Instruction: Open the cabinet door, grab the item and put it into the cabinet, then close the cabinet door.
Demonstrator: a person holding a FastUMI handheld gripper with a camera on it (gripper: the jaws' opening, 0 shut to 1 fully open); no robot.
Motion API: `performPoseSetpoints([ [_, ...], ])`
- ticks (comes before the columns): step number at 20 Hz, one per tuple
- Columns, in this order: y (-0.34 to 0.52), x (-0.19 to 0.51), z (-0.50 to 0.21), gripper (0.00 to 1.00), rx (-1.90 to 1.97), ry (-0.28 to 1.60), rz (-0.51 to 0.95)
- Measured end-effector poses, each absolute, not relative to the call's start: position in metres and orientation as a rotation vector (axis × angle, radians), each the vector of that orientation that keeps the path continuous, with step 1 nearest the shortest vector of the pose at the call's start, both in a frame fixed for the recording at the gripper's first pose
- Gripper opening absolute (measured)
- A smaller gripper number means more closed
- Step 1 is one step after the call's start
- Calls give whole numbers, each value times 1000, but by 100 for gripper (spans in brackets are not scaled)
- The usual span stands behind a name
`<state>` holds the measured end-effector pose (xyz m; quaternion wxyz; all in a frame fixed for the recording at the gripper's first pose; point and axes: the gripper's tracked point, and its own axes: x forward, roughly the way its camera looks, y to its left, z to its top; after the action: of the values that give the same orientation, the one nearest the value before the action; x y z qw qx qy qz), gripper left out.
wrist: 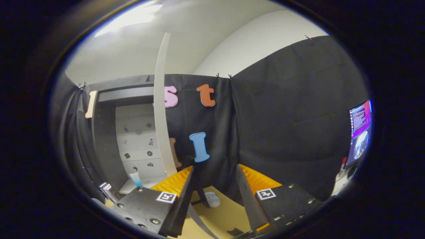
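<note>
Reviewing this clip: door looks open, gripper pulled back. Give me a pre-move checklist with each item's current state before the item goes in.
1. Cabinet door swung open: ok, seen edge-on beside the cabinet.
2. Gripper open: ok, fingers apart with nothing between them.
3. Item gripped: not ok.
4. Which thing is the item: cannot tell; a small white object lies on the table just ahead of the fingers, a pale blue-tipped thing stands in the cabinet.
5. Shelf room inside: cannot tell.
</note>
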<state>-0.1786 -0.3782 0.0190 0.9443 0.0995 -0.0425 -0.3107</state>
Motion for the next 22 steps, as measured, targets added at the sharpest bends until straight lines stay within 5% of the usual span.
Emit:
performPoseSetpoints([
  [22, -219, -101, 24, 73, 204, 0, -158],
])
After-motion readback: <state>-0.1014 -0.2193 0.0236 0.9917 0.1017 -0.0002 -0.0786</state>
